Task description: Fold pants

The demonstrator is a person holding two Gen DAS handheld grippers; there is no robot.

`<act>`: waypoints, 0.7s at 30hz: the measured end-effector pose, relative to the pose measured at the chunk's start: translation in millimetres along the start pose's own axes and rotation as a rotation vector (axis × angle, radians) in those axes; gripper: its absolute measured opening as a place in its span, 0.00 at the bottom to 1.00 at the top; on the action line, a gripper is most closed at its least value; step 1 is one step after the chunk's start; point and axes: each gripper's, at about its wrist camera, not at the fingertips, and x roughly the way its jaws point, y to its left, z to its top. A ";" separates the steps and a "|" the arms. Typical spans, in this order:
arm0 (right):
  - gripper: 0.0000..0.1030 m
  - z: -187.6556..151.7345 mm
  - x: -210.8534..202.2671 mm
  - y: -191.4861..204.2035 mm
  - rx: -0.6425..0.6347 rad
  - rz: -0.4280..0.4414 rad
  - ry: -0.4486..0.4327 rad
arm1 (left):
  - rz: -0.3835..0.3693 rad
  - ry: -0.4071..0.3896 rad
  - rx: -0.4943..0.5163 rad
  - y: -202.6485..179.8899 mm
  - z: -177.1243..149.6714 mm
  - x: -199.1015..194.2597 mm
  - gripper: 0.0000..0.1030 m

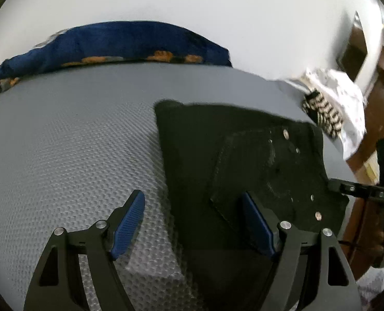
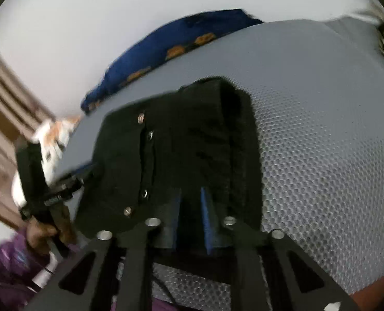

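The black pants [image 1: 217, 155] lie folded into a compact bundle on the grey textured mattress [image 1: 75, 142], with metal rivets showing on a pocket. My left gripper [image 1: 192, 204] is open just above the near left edge of the bundle, one blue pad [image 1: 129, 223] over the mattress and the other over the cloth. My right gripper [image 2: 192, 199] is shut on the near edge of the pants [image 2: 192, 134]. Its tip also shows at the bundle's right edge in the left wrist view [image 1: 347, 189]. The left gripper shows in the right wrist view [image 2: 70, 181].
A blue cushion with orange patches [image 1: 109, 46] lies along the far edge of the mattress by the white wall. A striped and white pile of clothes [image 1: 331, 108] sits at the far right corner. Brown wooden furniture [image 1: 373, 119] stands beyond it.
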 end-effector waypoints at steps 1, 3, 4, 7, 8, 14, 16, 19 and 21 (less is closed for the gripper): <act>0.17 4.0 -7.1 2.2 -0.011 -0.003 -0.031 | 0.001 -0.018 -0.009 2.4 2.7 -4.6 0.75; 0.17 16.3 -19.2 13.1 -0.047 0.001 -0.085 | -0.016 -0.048 -0.027 7.0 9.8 -12.0 0.75; 0.17 21.9 -20.8 16.9 -0.059 0.010 -0.094 | -0.028 -0.070 -0.035 8.5 15.6 -15.9 0.75; 0.18 43.8 -10.5 27.5 -0.095 0.016 -0.113 | -0.026 -0.080 -0.016 8.9 30.7 -11.8 0.75; 0.18 49.9 -2.9 30.3 -0.100 0.019 -0.109 | -0.022 -0.077 -0.011 8.7 35.8 -8.0 0.75; 0.16 69.0 49.9 14.0 0.019 0.009 -0.051 | 0.000 -0.040 -0.007 13.2 58.4 29.5 0.75; 0.11 68.3 54.4 7.1 0.050 0.004 -0.053 | 0.001 0.015 -0.045 22.3 61.8 50.7 0.79; 0.00 62.6 65.0 -4.6 0.100 -0.008 -0.029 | -0.017 0.035 -0.125 37.0 59.0 63.6 0.87; 0.00 60.7 67.1 -12.5 0.133 0.023 -0.037 | -0.043 0.042 -0.160 43.0 54.7 67.2 0.87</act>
